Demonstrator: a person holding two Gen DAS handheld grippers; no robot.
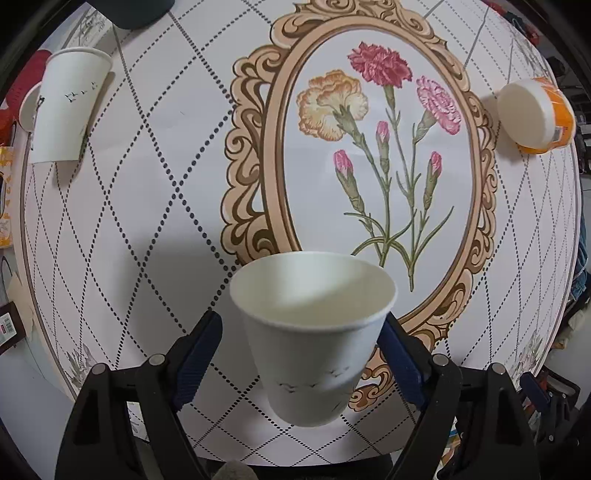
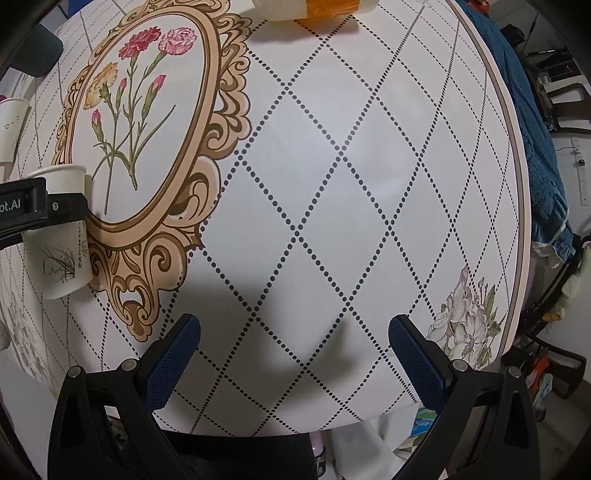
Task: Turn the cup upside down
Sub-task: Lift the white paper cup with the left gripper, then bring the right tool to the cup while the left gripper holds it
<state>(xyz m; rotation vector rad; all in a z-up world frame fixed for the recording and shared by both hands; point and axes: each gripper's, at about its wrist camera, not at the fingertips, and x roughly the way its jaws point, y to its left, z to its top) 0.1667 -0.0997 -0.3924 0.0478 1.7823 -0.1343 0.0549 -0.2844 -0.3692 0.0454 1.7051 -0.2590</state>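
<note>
A white paper cup (image 1: 314, 332) stands upright, mouth up, on the round table between the fingers of my left gripper (image 1: 301, 326). The jaws are open: the left pad is clearly off the cup and the right pad sits at its rim. The same cup (image 2: 61, 236) shows at the far left of the right wrist view with the left gripper's black body (image 2: 40, 206) across it. My right gripper (image 2: 293, 332) is open and empty above bare tablecloth near the table's front edge.
A second white paper cup (image 1: 66, 107) stands upside down at the far left. An orange and white tub (image 1: 535, 114) lies at the far right. A dark object (image 1: 133, 11) sits at the back left. The table edge (image 2: 517, 184) curves along the right.
</note>
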